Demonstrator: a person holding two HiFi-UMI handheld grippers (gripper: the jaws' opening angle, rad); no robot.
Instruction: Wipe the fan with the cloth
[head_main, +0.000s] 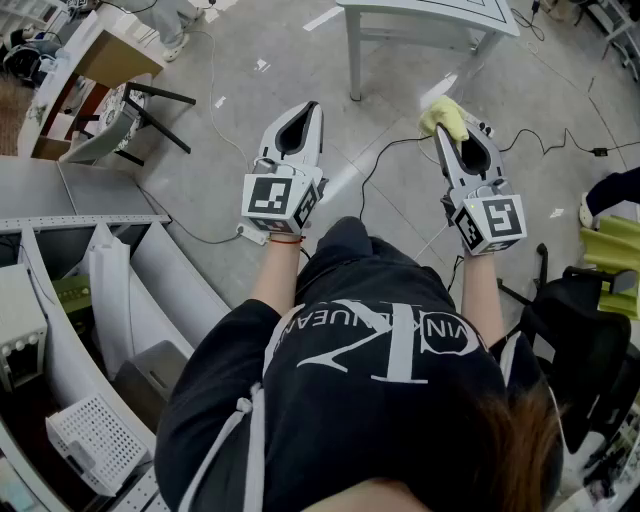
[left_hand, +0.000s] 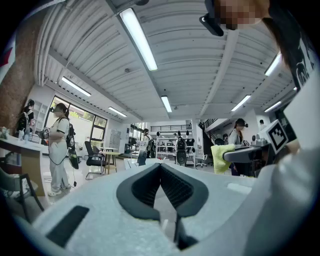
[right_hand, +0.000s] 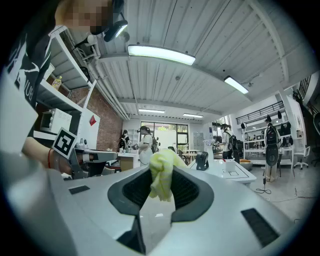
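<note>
Wears a black shirt (head_main: 350, 340) with large white print across the back, upside down in the head view and creased, legible only in scraps such as "VIN". Carries a black-and-white square marker (head_main: 272, 197) on the cube behind the left fingers (left_hand: 145, 187) and another behind the right fingers (right_hand: 192, 192), patterns rather than words.

Stretches both forearms forward from the body, side by side and well apart, with the left gripper (head_main: 308, 108) and the right gripper (head_main: 442, 128) both level and pointing away over the grey floor (head_main: 390, 80). Wears a thin red band (head_main: 285, 239) at the left wrist, just behind the cube.

Clenches the left fingers on nothing, dark ribbed pads meeting at the tips. Pinches a yellow cloth (right_hand: 161, 175) between the right fingers, bunched, poking up past the tips and hanging a little way down between the pads. Shows the same cloth in the left gripper view off to the right of the left fingers, at the tip of the other gripper.

Faces a white worktop (right_hand: 235, 172) ahead and to the right of the right fingers, with a small black item (right_hand: 201, 161) standing on it, too small to name with any certainty. Loses most of that worktop past the top edge of the head view. Covers both hands under the gripper bodies there, bare forearms alone on show. Takes in several people (left_hand: 59, 145) far beyond the fingers, small and indistinct
</note>
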